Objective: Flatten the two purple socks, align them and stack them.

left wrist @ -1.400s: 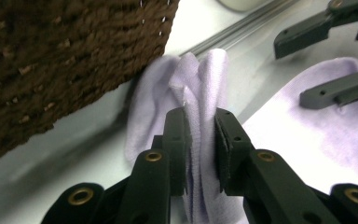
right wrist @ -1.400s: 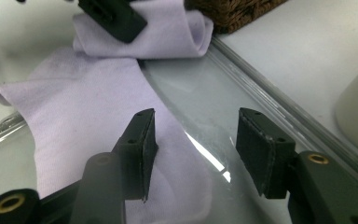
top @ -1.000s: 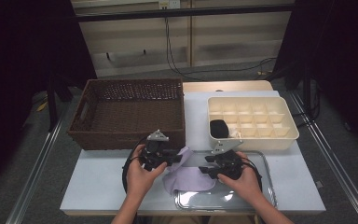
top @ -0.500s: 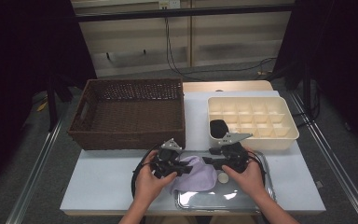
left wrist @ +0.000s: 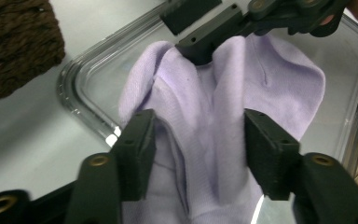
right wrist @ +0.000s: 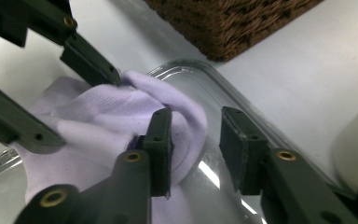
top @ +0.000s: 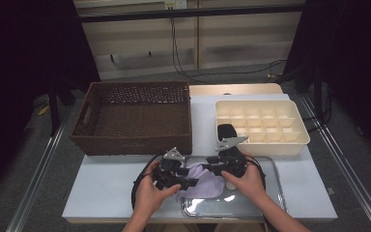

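our left gripper [left wrist: 198, 154] has just spread its fingers, straddling the lilac cloth [left wrist: 223, 116] without pressing. our right gripper [right wrist: 196, 154] has been narrowing, fingers apart. the cloth lies bunched in the clear tray [top: 251, 205], so a regrip looks underway.

Your forearms come in from the bottom edge, hands close together. Your left tool [top: 189, 183] points toward the right one, and its jaws have just been opening, standing apart now. Your right tool [top: 211, 168] faces back at it, its jaws just closing but with a gap left.
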Motion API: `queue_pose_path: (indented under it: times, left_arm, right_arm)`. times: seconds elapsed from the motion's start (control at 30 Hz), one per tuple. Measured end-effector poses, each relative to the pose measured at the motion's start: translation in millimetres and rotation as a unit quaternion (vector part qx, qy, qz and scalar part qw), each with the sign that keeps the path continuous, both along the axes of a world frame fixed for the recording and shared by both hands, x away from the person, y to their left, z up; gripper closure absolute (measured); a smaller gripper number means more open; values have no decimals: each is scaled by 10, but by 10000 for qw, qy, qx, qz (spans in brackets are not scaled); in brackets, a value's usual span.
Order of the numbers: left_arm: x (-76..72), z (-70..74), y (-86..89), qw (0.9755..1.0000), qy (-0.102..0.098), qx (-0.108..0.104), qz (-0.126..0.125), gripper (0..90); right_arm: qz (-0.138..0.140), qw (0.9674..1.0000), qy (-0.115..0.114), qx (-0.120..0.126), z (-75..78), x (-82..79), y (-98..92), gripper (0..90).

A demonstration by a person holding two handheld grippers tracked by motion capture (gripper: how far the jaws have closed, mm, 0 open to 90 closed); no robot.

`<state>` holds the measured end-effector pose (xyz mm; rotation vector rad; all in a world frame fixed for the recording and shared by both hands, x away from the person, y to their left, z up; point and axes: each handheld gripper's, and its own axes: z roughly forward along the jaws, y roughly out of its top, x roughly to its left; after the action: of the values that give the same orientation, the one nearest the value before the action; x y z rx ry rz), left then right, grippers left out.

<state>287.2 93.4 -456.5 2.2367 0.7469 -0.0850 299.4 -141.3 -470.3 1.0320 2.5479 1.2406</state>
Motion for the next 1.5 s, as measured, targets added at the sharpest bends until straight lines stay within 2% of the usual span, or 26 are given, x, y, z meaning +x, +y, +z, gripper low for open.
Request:
queue_pose_path:
  times: [0.13, 0.2, 0.27, 0.37, 0.53, 0.63, 0.83, 0.93, 1.03, 1.23, 1.33, 1.5]
  left_arm:
    - [-22, -1, 55, 10000, 65, 66, 25, 435]
    - [-30, -14, 77, 9999, 73, 42, 58, 451]
    - [-40, -18, 91, 9999, 138, 89, 25, 496]
    - [-40, -34, 88, 9999, 153, 65, -2, 559]
    - [-41, 2, 87, 9996, 231, 189, 14, 757]
    - [-38, 58, 98, 9995, 143, 277, 33, 803]
    - [13, 126, 160, 9994, -122, 243, 227, 814]
    - [34, 144, 151, 9985, -327, 258, 345, 817]
    - [73, 154, 145, 9975, -496, 244, 444, 812]
    - [173, 94, 185, 9974, -376, 37, 622, 710]
    - [179, 104, 197, 9974, -341, -46, 639, 705]
    - [180, 93, 180, 9979, -285, -110, 568, 674]
  right_arm:
    - [91, 9999, 128, -28, -60, 25, 28, 756]
    - [132, 9997, 203, 60, -73, 34, 28, 809]
    - [130, 9997, 201, 28, -59, 35, 24, 865]
    - [122, 9997, 206, 55, -56, 40, 27, 884]
    - [137, 9997, 193, 96, -40, 36, 16, 891]
    - [130, 9995, 225, 181, -22, 25, 2, 893]
    - [103, 9995, 130, 286, 50, -13, -20, 893]
    - [48, 9992, 70, 395, 87, -32, -57, 894]
    - [11, 9993, 34, 366, 110, -56, -79, 894]
    - [216, 9991, 224, 302, 66, -112, -78, 883]
    - [301, 9986, 306, 300, 62, -130, -69, 846]
    - [368, 9986, 261, 259, 81, -139, -34, 795]
